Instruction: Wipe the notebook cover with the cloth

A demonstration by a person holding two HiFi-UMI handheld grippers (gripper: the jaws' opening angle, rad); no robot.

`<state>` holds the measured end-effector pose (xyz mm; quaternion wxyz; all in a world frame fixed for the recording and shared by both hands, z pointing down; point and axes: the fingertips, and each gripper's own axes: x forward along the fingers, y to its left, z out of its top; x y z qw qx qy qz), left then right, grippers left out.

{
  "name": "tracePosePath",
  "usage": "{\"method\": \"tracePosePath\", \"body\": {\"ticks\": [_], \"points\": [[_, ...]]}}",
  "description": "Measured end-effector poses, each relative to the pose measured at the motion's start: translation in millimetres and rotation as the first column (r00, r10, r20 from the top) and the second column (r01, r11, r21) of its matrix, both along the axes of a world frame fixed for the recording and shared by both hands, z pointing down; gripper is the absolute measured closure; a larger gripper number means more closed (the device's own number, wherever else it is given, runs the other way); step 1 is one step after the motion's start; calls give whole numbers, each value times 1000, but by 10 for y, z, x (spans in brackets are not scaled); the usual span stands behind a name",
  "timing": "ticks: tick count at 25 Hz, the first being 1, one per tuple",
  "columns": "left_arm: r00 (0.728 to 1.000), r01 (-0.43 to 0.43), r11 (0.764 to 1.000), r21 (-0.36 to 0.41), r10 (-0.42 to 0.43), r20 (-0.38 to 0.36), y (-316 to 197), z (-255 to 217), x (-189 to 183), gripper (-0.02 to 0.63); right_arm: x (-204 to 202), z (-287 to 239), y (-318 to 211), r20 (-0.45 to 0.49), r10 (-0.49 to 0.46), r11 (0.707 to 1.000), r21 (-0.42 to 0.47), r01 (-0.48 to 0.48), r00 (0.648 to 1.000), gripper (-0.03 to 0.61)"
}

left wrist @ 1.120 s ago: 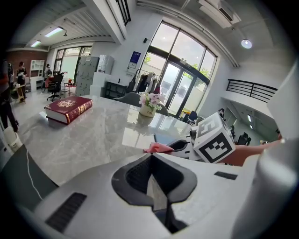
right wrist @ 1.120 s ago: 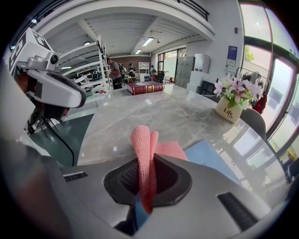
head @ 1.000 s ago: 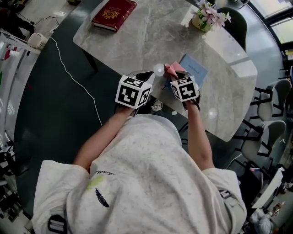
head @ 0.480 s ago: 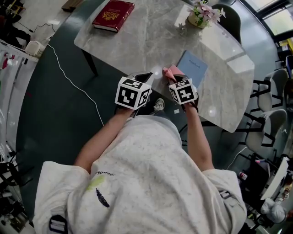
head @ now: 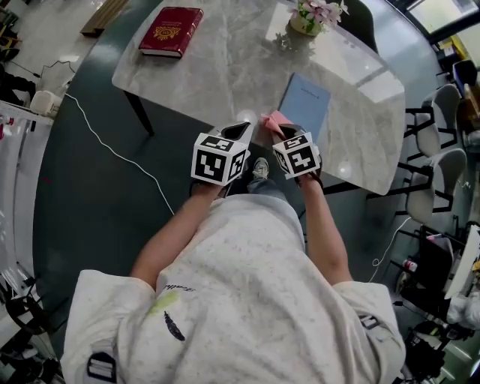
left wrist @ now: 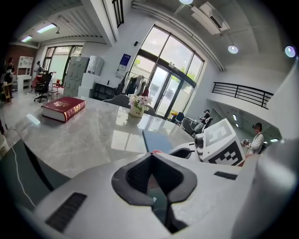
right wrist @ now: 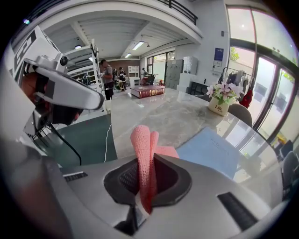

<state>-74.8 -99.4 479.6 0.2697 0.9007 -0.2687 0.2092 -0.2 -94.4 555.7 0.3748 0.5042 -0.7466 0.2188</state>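
Note:
A light blue notebook lies flat near the marble table's front edge, and it also shows in the right gripper view as the notebook. My right gripper is shut on a pink cloth, which stands folded up out of the jaws. In the head view the cloth is just left of the notebook's near corner, at the table edge. My left gripper hangs beside it to the left, shut with nothing in it.
A red book lies at the table's far left corner. A flower pot stands at the far side. Chairs stand to the right of the table. A white cable runs across the dark floor on the left.
The head view has shifted. My right gripper has drawn the cloth slightly back toward the near table edge, away from the notebook. The left gripper stays beside it.

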Motion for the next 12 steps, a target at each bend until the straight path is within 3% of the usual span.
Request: {"method": "tracePosePath", "body": {"ticks": [9, 12], "points": [[995, -79, 997, -10, 78, -61, 254, -43, 317, 607, 135, -496, 288, 77, 136, 985, 96, -143, 988, 563], [994, -82, 996, 20, 83, -69, 269, -113, 396, 607, 218, -683, 333, 108, 175, 972, 141, -190, 979, 563]]}}
